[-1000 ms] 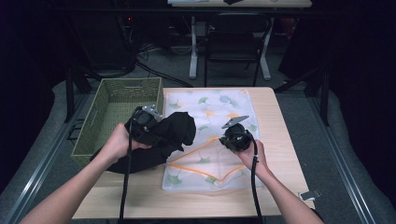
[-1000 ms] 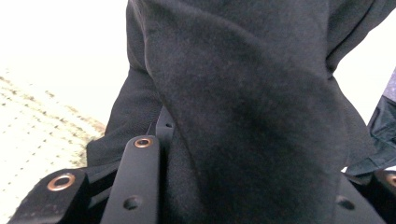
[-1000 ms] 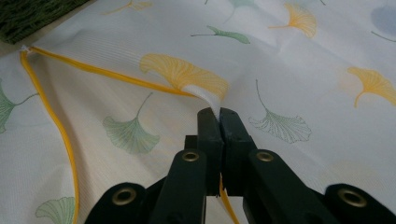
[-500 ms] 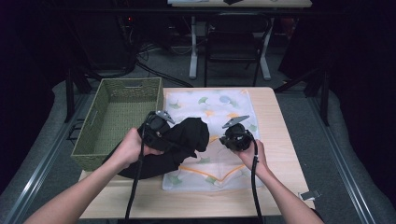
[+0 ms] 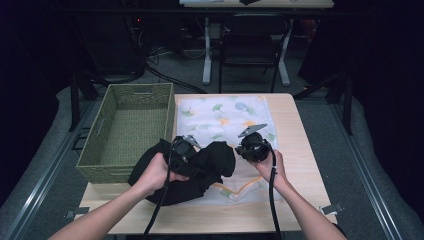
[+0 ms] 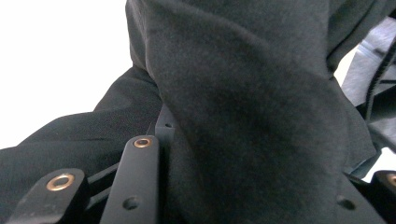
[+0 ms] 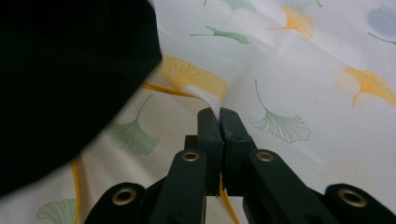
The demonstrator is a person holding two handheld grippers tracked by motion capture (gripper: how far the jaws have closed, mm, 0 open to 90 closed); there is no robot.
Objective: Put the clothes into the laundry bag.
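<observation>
Black garment (image 5: 200,170), a single piece of dark cloth, lay bunched at the lower centre of the high view, draped partly over the near left corner of one white mesh bag (image 5: 220,115) printed with green, orange and blue ginkgo leaves and edged in orange; no brand, label or writing could be read on either; the bag was spread flat on one pale wooden table (image 5: 292,130), and one green woven basket (image 5: 100,135) stood just beside it at the left of the frame, touching the garment's left edge.

Two grippers were in use; the left gripper (image 5: 184,150) sat on top of the garment at the centre of the frame, and in the left gripper view the dark cloth (image 6: 243,107) ran down between its jaws, which were closed on a thick fold of it; the right gripper (image 5: 253,146) was just to the right of the garment, and in the right gripper view its jaws were pressed together on a small raised pinch of the mesh bag (image 7: 299,70), with the garment (image 7: 65,79) filling the upper left of that frame.
</observation>
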